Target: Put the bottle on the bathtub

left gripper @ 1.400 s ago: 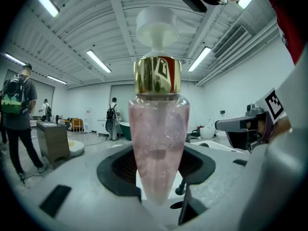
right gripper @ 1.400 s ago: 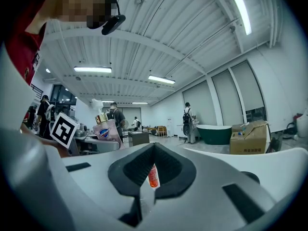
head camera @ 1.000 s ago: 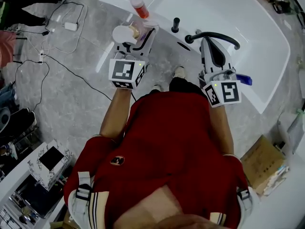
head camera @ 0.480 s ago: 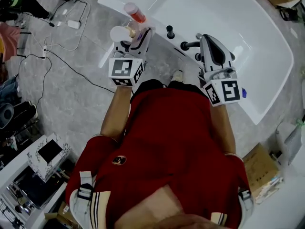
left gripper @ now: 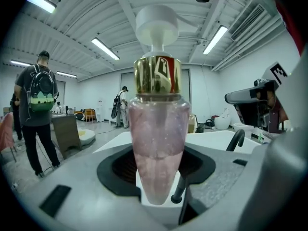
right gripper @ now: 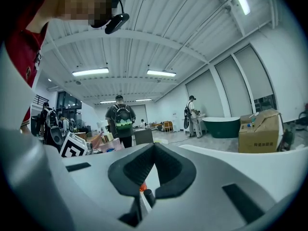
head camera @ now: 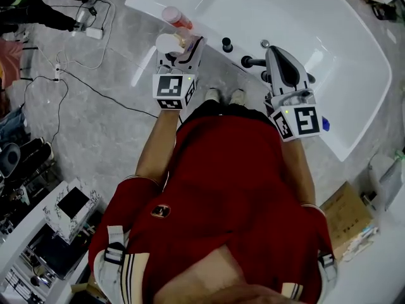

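Pink translucent plastic, gold collar, white pump head: the bottle point(left gripper: 156, 129) stands upright between the jaws of the left gripper point(head camera: 185, 48), which are closed on its lower body. The right gripper point(right gripper: 154, 150) has its jaws together on nothing and hangs near the black faucet point(head camera: 253, 61).

Position: in the head view the bottle is at the near rim of the white bathtub point(head camera: 329, 62), towards its left end. No view shows whether the base touches the rim or hangs above it.

Risks, as judged from here:
- Opening too soon. If the base is not flat on the rim, the bottle drops and tips. It looks tall and narrow, with the pump head high, so a small tilt may be enough.
- Wrong side. The rim is a narrow band between basin and floor. Set too far out, the bottle falls to the grey floor point(head camera: 95, 119). Set too far in, it slides into the basin.
- Glossy rim. It probably gives little grip, so a push from a jaw as it opens could send the bottle sliding.
- Neighbour. An orange-red bottle point(head camera: 175, 16) stands on the rim just beyond. A forward overshoot would knock it.
- The black knob point(head camera: 226, 43) lies to the right, apart. It is a risk only if the gripper swings sideways.
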A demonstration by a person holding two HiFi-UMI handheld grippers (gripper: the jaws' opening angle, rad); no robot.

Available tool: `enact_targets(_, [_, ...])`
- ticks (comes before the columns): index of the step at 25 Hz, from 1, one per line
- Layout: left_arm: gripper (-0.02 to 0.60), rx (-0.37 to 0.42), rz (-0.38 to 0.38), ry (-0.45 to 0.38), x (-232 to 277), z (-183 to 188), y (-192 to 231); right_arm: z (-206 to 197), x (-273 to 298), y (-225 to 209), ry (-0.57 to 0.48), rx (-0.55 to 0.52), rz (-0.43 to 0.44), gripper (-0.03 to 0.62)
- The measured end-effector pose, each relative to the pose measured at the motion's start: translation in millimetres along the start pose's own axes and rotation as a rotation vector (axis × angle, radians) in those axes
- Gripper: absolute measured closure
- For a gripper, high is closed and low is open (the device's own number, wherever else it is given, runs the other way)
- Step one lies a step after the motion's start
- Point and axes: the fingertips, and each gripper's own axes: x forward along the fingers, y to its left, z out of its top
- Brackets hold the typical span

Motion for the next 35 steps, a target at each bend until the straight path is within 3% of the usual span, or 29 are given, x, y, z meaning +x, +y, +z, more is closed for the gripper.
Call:
enact_targets(17, [0.357,-0.029,-0.084,0.078,62,-56,20,-15,41,0,0.094,-0.042,-0.052,0.595])
enact_targets(35, [0.357,0.000,-0.111,0.184,109,-124,28,-34,34,-13,0.161,-0.057,-0.143,0.595])
